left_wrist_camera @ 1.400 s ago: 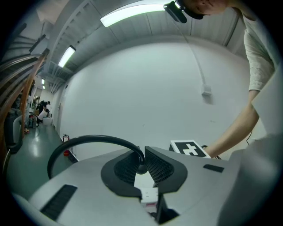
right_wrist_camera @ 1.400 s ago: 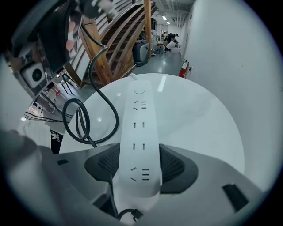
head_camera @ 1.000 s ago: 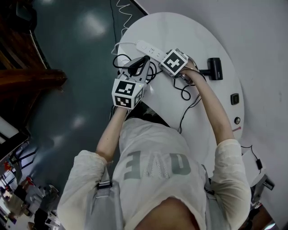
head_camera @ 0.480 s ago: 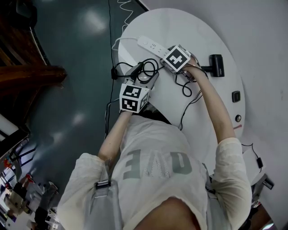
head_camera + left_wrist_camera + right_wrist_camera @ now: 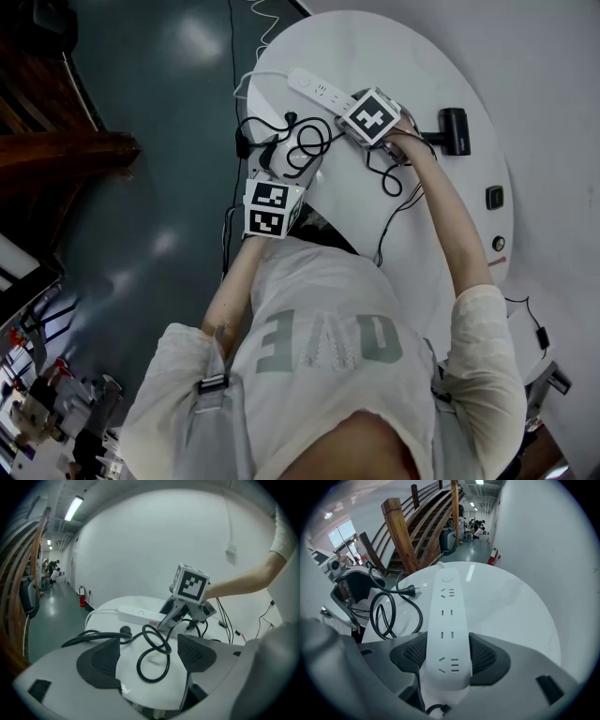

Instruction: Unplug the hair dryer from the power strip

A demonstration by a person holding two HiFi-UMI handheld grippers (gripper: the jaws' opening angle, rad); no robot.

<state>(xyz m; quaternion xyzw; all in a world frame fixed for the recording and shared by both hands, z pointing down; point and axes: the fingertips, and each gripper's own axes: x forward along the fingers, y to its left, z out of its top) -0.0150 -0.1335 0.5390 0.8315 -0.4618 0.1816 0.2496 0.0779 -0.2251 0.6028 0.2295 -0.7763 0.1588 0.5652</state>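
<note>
the plug lies free on the table, left of centre in the right gripper view, near the power strip but not touching it. every socket that shows on the strip is empty. so the pull itself looks done, and what remains, as i judge it, is a tidy finish.

the right gripper has its fingers clamped on the near end of the strip, one pad on each long side, holding it down on the table. the left gripper has its fingers apart and grips nothing. a loop of the black cord lies on the table between them, touching neither pad as far as i can tell. the hair dryer sits at the upper right of the head view, well apart from the strip, beyond the right gripper.

to finish well, open the right fingers evenly so the strip isn't dragged or flipped as they let go, then lift straight off. keep the left fingers clear of the loop in any move, since a snagged coil could tug the plug across the table or pull at the dryer. leave the plug lying apart from the sockets.
</note>
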